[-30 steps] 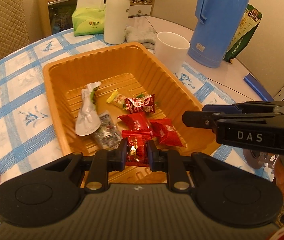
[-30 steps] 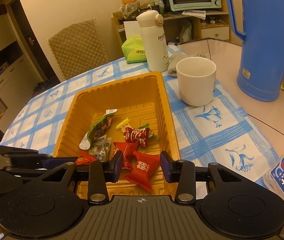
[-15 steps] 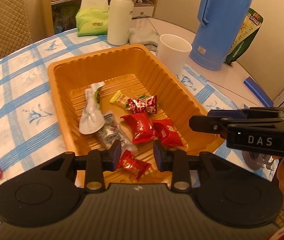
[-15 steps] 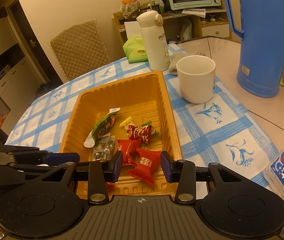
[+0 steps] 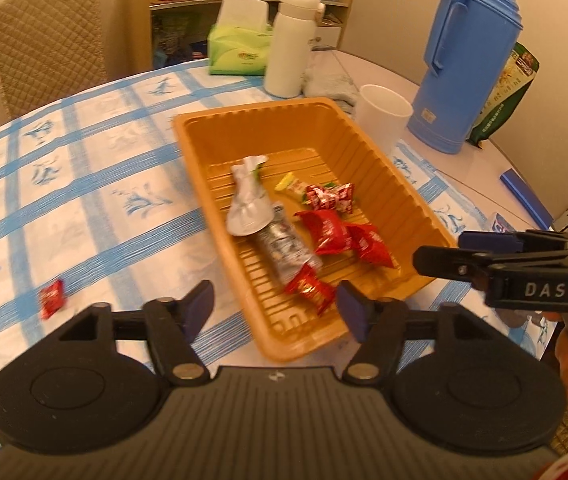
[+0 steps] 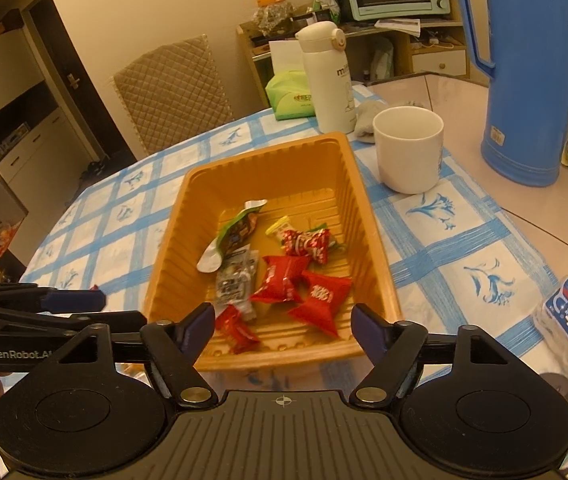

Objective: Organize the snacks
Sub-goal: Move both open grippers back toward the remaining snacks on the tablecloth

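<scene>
Snacks sit gathered in the orange tray point(image 5: 367, 148), which lies on the checked tablecloth point(image 5: 84, 184) just ahead of both grippers. Nearest, the left gripper point(image 5: 274, 306) hangs above the tray's near-left corner with its fingers spread wide and nothing between them. The right gripper point(image 6: 280, 326) hovers over the tray's near rim, likewise spread wide and empty, so neither is carrying anything at this moment.

Just beyond the fingertips a small red candy point(image 5: 309, 288) lies on the tray floor near the front wall. Behind it are a clear silver wrapper point(image 5: 284, 246), two larger red packets point(image 6: 284, 280) touching each other, a white and green pouch point(image 5: 248, 200) and a red and white twisted candy point(image 6: 307, 242) beside a yellow one point(image 5: 289, 184). They lie loosely piled rather than sorted, which suits a tray meant simply to collect them.

One red candy point(image 5: 52, 296) is still out on the cloth, well to the left of the tray. As it lies on the left gripper's side, it looks like the natural next thing to fetch.

Farther back stand a white cup point(image 6: 407, 148) by the tray's far right corner, a white flask point(image 6: 327, 76), a green tissue pack point(image 5: 240, 52) and a tall blue jug point(image 5: 467, 56)
</scene>
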### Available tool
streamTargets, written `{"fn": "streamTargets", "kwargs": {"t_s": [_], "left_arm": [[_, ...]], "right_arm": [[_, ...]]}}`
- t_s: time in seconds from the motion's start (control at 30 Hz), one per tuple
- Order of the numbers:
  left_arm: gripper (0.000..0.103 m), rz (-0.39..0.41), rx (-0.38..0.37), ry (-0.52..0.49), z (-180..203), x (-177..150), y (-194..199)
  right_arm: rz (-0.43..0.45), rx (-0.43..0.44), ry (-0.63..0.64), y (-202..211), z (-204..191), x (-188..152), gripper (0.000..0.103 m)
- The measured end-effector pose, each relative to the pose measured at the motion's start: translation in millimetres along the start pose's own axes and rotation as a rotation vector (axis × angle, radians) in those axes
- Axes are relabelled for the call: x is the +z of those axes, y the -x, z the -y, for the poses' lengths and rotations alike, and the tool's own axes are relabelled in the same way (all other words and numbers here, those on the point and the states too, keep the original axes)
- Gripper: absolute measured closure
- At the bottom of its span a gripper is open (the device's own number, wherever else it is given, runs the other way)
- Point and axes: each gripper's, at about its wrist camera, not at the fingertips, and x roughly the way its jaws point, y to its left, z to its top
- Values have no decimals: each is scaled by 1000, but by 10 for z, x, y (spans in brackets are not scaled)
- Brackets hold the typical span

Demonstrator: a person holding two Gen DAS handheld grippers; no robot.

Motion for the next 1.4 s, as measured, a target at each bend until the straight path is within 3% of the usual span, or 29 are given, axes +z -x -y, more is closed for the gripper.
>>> {"fn": "streamTargets", "kwargs": {"t_s": [0.4, 0.53, 1.4], "left_arm": [[32, -16, 51, 50, -416, -391, 385], [25, -22, 67, 63, -550, -516, 492], [25, -67, 99, 123, -1378, -1181, 933]], "right_arm": [[-13, 6, 27, 139, -414, -233, 19], [-25, 11, 37, 151, -574, -321, 18], [-142, 33, 118, -185, -1635, -949, 18]]}}
